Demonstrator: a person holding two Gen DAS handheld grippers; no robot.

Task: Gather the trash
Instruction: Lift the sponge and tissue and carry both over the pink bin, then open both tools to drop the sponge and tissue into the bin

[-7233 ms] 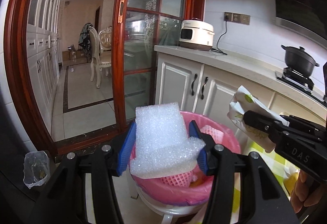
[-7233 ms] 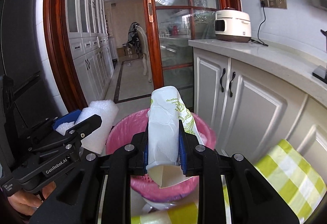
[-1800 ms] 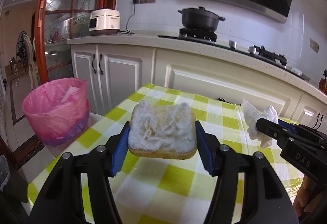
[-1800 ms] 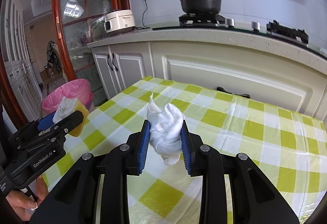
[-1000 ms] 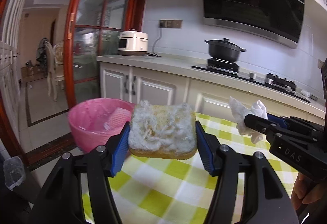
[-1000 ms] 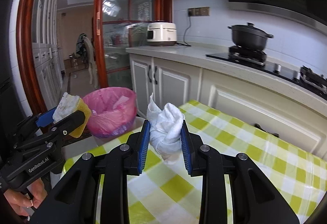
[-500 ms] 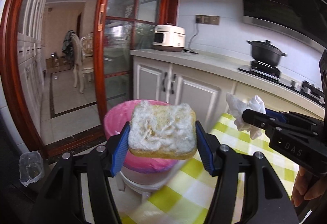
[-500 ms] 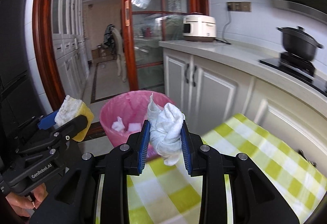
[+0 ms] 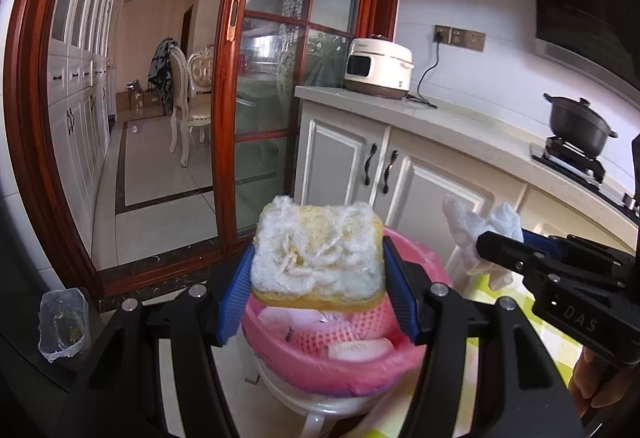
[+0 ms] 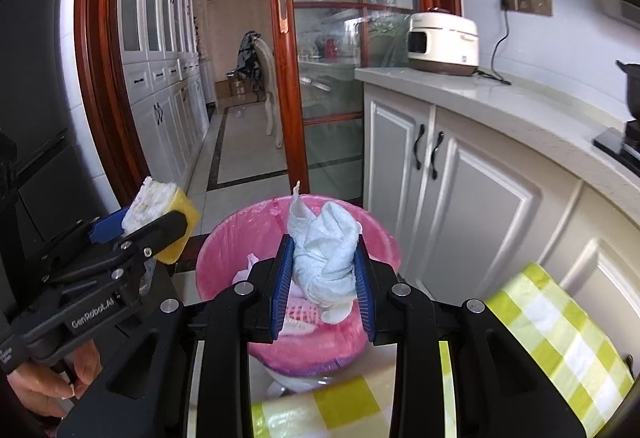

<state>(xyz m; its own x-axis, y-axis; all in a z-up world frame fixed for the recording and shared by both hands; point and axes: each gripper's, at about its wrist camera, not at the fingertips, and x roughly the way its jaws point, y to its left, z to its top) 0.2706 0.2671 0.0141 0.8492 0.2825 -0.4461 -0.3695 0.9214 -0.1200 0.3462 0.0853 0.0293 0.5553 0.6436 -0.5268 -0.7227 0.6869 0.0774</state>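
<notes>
Holding trash in both grippers at the pink-lined bin.

Left gripper (image 9: 318, 284) is clamped on a worn yellow sponge (image 9: 318, 258) with a frayed white face, blue pads pressing both of its sides; the sponge hangs in the air at the near rim of the bin (image 9: 340, 370). Right gripper (image 10: 323, 274) is clamped on a crumpled white tissue (image 10: 324, 250), held over the bin opening. Bin sits on a white stool (image 9: 320, 410) and already contains pink foam netting (image 9: 352, 334) and white scraps. Green-checked tablecloth (image 10: 552, 326) lies just beside the bin, white cabinets (image 10: 460, 190) behind, rice cooker (image 10: 442, 43) on the counter.
</notes>
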